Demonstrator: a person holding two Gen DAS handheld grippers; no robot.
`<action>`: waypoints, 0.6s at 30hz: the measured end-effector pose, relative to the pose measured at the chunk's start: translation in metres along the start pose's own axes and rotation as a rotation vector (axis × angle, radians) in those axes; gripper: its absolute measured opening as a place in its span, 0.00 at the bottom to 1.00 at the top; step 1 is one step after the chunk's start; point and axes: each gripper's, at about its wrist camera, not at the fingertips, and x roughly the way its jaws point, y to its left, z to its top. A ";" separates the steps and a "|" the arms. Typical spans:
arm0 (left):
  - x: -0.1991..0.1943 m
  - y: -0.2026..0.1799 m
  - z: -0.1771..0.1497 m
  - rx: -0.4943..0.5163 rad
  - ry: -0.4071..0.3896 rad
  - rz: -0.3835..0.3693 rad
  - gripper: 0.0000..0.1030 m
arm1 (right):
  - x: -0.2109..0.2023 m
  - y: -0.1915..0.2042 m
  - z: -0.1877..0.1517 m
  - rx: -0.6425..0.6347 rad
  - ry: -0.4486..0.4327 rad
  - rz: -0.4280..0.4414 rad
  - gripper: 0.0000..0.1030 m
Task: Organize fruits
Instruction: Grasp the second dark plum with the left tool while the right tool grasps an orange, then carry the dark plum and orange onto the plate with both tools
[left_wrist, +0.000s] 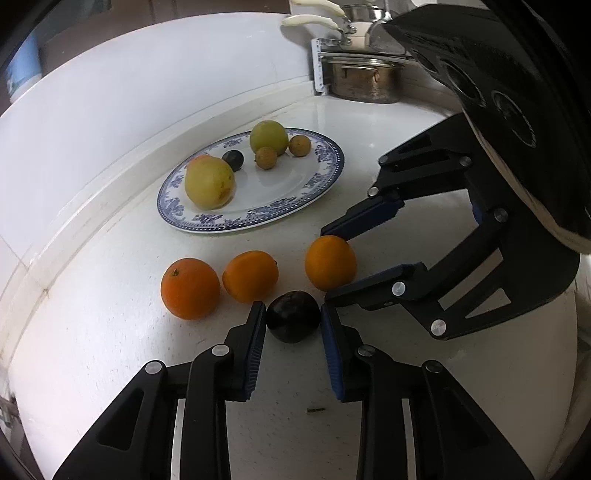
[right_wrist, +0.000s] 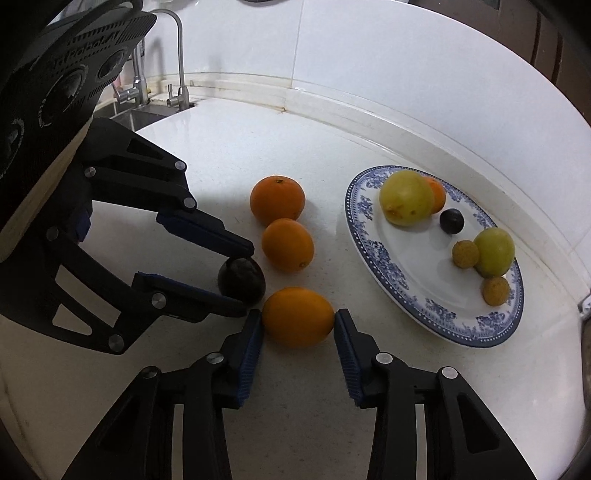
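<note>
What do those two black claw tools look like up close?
Both the left gripper and the right gripper are matte black frames of hinged, cut-out bars joined by round silver pins. Each ends in two flat fingers faced with ribbed blue pads. A perforated black housing with raised lettering sits on top.

White plate (left_wrist: 325, 155) with blue floral rim; oranges (left_wrist: 190, 288) orange.
</note>
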 end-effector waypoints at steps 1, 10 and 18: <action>-0.001 0.000 0.000 -0.009 0.000 0.001 0.29 | 0.000 0.000 0.000 0.003 -0.001 -0.001 0.39; -0.019 -0.002 0.000 -0.091 -0.018 0.030 0.29 | -0.014 -0.003 -0.005 0.100 -0.020 -0.012 0.39; -0.040 -0.005 0.003 -0.152 -0.058 0.061 0.29 | -0.036 -0.001 -0.005 0.172 -0.055 -0.038 0.39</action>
